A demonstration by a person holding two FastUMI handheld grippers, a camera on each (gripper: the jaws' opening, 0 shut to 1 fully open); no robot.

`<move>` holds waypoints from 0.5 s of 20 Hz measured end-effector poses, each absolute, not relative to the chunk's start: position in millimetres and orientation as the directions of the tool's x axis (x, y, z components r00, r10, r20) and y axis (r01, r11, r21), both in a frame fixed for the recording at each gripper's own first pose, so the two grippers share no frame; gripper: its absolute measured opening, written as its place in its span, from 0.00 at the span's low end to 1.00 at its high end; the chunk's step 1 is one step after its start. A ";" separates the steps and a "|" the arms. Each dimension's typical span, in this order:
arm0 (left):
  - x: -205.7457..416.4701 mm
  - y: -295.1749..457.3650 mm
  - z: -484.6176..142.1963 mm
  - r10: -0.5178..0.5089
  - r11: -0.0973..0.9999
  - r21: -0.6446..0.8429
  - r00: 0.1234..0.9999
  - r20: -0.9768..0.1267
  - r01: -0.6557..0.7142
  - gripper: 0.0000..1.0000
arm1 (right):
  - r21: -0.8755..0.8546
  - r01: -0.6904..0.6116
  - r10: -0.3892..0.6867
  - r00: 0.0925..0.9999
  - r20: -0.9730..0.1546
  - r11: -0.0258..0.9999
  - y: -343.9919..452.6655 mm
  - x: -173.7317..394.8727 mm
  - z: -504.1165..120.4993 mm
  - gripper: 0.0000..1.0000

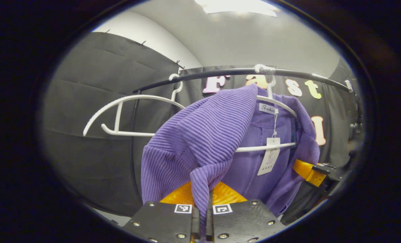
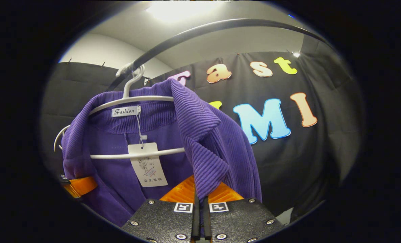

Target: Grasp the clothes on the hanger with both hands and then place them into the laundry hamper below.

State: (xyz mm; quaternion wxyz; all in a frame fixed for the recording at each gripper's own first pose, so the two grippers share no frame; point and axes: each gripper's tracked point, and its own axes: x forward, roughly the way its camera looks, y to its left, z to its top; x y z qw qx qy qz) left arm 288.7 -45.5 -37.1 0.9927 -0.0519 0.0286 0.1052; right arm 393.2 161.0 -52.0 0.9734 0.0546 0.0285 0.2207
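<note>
A purple ribbed garment (image 1: 203, 138) hangs on a white hanger (image 1: 274, 101) from a black rail (image 1: 220, 72). In the left gripper view, my left gripper (image 1: 202, 202) is shut on a fold of the garment's near shoulder, the cloth pinched between its orange fingers (image 1: 227, 194). The right gripper (image 1: 310, 172) shows beyond, at the garment's other side. In the right gripper view, my right gripper (image 2: 200, 195) is shut on the purple garment (image 2: 200, 135) at its lapel edge. The white hanger (image 2: 132, 99) still carries the collar, and a paper tag (image 2: 148, 165) dangles from it. The left gripper (image 2: 80, 185) shows at the lower left.
A second, bare white hanger (image 1: 119, 116) hangs on the rail to the left of the garment. The black rail (image 2: 220, 27) arcs overhead in the right gripper view. Black cloth walls surround the rack on all sides.
</note>
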 end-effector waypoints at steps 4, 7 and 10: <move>269.8 -43.9 -17.1 0.187 0.977 -0.094 0.981 -0.047 -0.190 0.02 | 0.064 -0.399 0.396 0.916 0.063 0.915 144.0 392.0 -17.0 0.04; 257.4 -48.1 -0.1 0.152 0.983 -0.101 0.987 -0.044 -0.156 0.02 | 0.028 -0.393 0.387 0.913 0.128 0.919 137.4 394.6 7.5 0.04; 243.5 -45.5 25.2 0.137 0.988 -0.065 0.991 -0.011 -0.137 0.02 | 0.004 -0.384 0.377 0.909 0.177 0.923 131.1 396.1 30.7 0.04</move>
